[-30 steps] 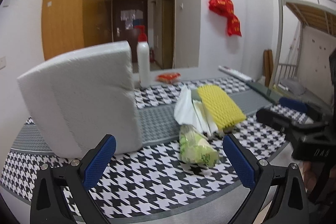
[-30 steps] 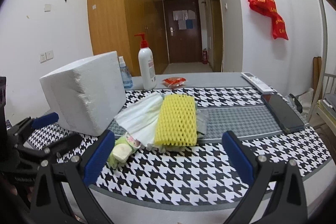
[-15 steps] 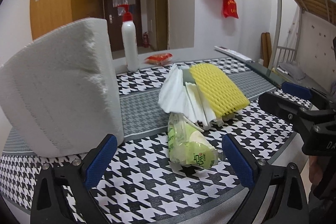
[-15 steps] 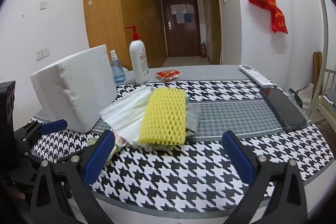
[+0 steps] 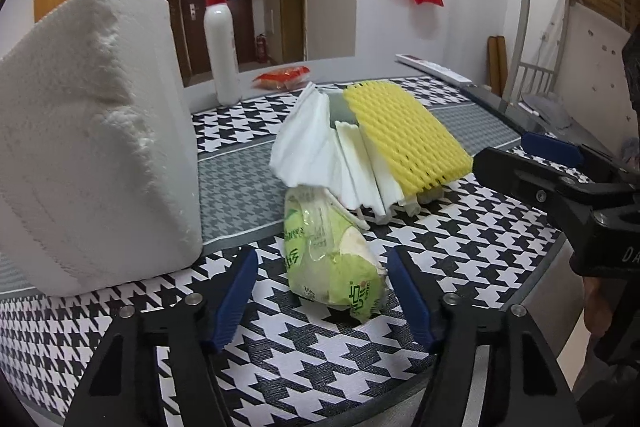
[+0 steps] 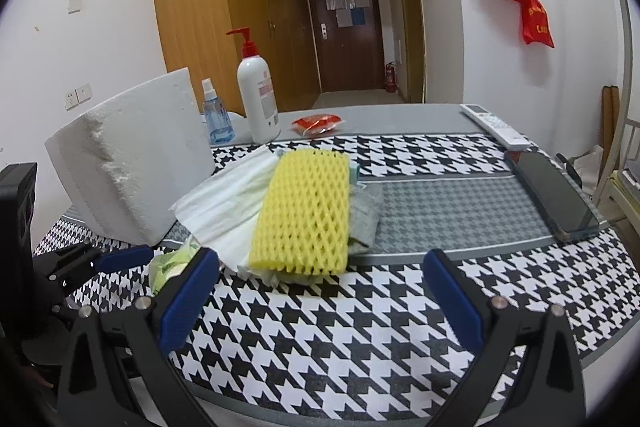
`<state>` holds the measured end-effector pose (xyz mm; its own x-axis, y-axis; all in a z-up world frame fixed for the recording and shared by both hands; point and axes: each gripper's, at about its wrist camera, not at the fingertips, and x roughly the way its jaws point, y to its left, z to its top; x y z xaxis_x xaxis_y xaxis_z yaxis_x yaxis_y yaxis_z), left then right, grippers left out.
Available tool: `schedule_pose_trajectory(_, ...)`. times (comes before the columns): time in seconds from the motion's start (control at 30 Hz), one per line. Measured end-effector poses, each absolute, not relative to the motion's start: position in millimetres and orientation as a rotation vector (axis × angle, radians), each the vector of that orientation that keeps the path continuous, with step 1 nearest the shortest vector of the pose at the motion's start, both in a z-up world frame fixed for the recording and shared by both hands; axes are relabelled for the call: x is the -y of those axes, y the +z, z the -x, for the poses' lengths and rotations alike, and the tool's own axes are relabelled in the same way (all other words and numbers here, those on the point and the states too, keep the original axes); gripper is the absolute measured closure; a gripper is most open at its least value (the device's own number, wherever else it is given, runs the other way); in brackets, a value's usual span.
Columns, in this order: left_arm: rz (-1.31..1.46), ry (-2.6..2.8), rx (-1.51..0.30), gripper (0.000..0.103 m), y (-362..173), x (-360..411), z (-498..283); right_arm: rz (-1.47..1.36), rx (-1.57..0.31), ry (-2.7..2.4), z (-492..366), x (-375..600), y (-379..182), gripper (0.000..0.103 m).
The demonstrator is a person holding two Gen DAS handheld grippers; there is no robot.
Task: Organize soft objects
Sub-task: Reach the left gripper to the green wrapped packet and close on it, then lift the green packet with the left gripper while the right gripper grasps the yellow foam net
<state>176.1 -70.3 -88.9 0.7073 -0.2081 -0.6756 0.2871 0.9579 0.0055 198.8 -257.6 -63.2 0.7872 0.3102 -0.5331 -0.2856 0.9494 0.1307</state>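
Your left gripper (image 5: 322,301) has just been closing around the green packet (image 5: 332,259) at the table's near edge, pads not touching yet. Right gripper (image 6: 320,301) open, empty. Slick wrapper may squirt out.

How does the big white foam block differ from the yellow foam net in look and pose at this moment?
The white foam block is solid, thick and rough-faced; the yellow foam net is thin with an open mesh. The block stands on edge, tilted, directly on the tablecloth; the net lies flat on a pile of white sheets. The block is far bulkier than the net. Neither is touched by a gripper.
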Motion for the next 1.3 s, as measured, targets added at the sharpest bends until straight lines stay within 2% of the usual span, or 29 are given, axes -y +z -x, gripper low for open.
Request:
schedule_pose_trajectory(0.1,-0.112,-0.277,-0.74,0.038,-89.2,71.8,-178.6,-0.048,-0.591,0.328,-200.9,255.7,-65.3,0.0)
schedule_pose_trajectory(0.27,-0.118,-0.284,-0.743,0.049,-90.2,75.2,-183.7,-0.033,-0.602,0.334,-202.9,253.0,-66.7,0.0)
schedule_pose_trajectory(0.4,-0.09,-0.293,-0.755,0.064,-92.1,73.2,-189.2,-0.024,-0.614,0.345,-205.6,250.8,-67.9,0.0)
schedule_pose_trajectory(0.5,-0.072,-0.303,-0.751,0.068,-91.9,70.2,-187.6,-0.008,-0.627,0.345,-207.0,249.0,-69.6,0.0)
schedule_pose_trajectory(1.0,-0.073,-0.247,-0.735,0.069,-92.6,67.0,-181.1,0.019,-0.692,0.379,-232.2,235.1,-65.4,0.0)
schedule_pose_trajectory(1.1,-0.062,-0.237,-0.744,0.069,-93.2,65.3,-182.4,0.018,-0.727,0.377,-239.7,233.3,-69.5,0.008)
schedule_pose_trajectory(1.17,-0.058,-0.23,-0.75,0.069,-93.4,64.9,-183.8,0.011,-0.746,0.384,-242.5,233.1,-72.9,0.023)
schedule_pose_trajectory(1.3,-0.067,-0.232,-0.747,0.069,-92.7,66.8,-184.1,0.003,-0.756,0.38,-244.2,232.3,-75.8,0.033)
